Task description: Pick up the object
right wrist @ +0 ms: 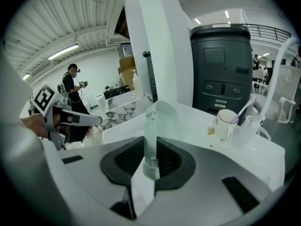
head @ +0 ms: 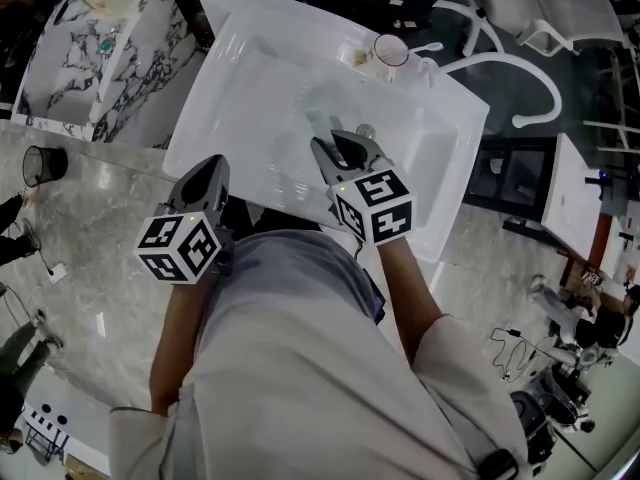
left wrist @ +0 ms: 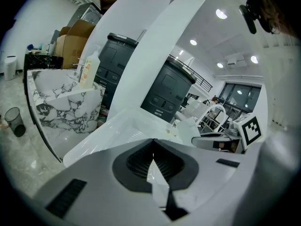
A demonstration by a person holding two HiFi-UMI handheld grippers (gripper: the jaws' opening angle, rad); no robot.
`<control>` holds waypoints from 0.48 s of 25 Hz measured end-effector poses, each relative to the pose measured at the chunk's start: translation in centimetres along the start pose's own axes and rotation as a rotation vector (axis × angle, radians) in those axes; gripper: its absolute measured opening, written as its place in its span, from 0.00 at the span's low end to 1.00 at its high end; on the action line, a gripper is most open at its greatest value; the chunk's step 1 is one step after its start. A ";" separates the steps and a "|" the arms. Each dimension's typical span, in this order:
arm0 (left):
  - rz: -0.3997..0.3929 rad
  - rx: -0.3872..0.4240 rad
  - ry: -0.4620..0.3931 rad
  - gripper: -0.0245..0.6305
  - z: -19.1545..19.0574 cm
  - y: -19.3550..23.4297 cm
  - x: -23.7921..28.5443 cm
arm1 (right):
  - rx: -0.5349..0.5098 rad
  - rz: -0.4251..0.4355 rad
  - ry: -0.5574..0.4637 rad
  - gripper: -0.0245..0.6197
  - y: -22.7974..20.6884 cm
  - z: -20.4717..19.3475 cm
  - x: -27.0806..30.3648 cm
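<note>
A pale green translucent plastic piece hangs over the bowl of a white basin. My right gripper is shut on it. In the right gripper view the piece stands edge-on between the dark pads of the right gripper, and its rounded top rises above the jaws. My left gripper hovers at the basin's near left rim. Its jaws meet at the tip of the left gripper with nothing between them.
A white cup with a toothbrush in it stands on the basin's far rim. A marble-patterned basin and a black bin are to the left. White chairs stand beyond the basin. A person stands far off.
</note>
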State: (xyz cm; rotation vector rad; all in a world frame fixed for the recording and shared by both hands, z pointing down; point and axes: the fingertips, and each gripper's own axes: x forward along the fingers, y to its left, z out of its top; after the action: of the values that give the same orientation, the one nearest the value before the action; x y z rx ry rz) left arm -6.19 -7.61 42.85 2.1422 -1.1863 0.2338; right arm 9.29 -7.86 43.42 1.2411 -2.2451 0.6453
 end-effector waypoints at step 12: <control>-0.004 0.008 0.007 0.04 -0.2 -0.1 0.0 | 0.057 0.009 -0.055 0.15 0.6 0.0 -2.0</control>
State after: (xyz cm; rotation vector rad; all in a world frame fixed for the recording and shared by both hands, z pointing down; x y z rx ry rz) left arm -6.09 -7.38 42.96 2.1491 -1.1782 0.2448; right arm 9.73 -6.26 42.09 1.2916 -2.2929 0.6914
